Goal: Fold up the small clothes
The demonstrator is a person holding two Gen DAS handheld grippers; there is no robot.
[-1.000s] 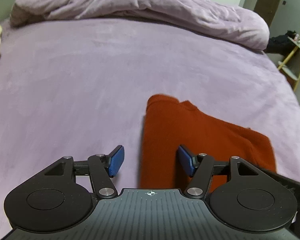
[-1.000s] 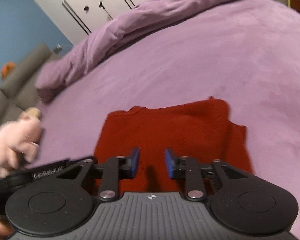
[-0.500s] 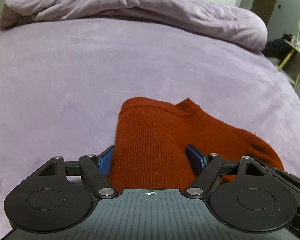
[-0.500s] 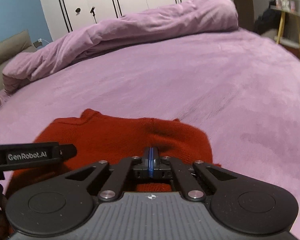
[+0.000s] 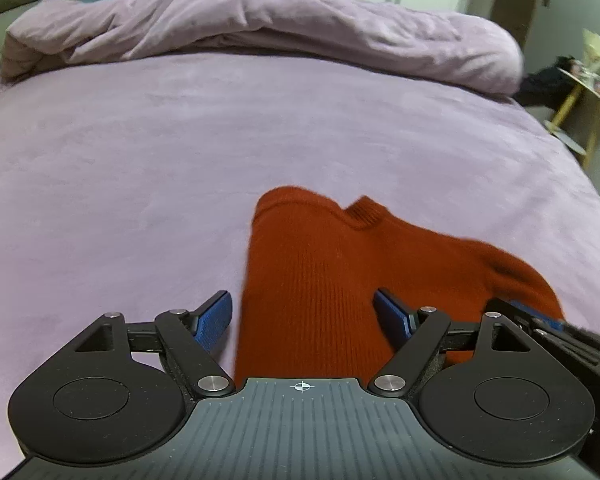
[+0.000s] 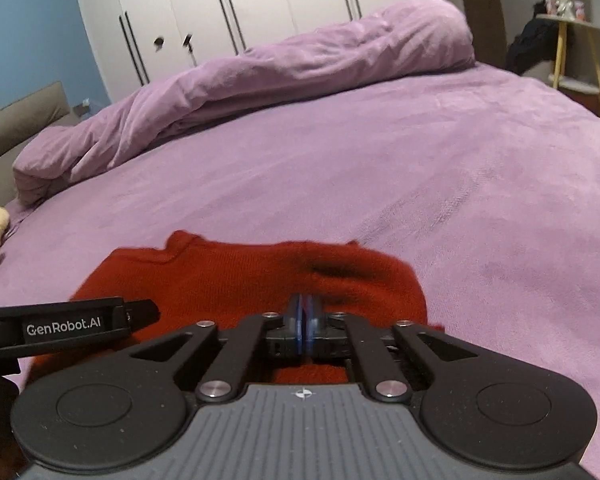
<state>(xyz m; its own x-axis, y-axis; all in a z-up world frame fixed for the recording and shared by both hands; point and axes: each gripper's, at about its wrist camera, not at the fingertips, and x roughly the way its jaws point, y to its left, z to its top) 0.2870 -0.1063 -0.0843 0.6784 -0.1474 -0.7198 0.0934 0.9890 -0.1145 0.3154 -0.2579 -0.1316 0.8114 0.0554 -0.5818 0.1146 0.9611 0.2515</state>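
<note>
The right gripper (image 6: 305,322) pinches the sweater's (image 5: 340,280) near hem; the left gripper (image 5: 304,312) gapes astride its edge, having just widened. Soft, light knit on the bed (image 5: 140,152) — grab hems, not middles.

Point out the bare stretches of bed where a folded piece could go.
Free: the wide sheet between the red sweater and the bunched duvet, plus the strip to the sweater's left. In the right wrist view, the sheet right of the sweater also lies bare. Crowded: the near edge, where the left gripper and right gripper meet the sweater.
</note>
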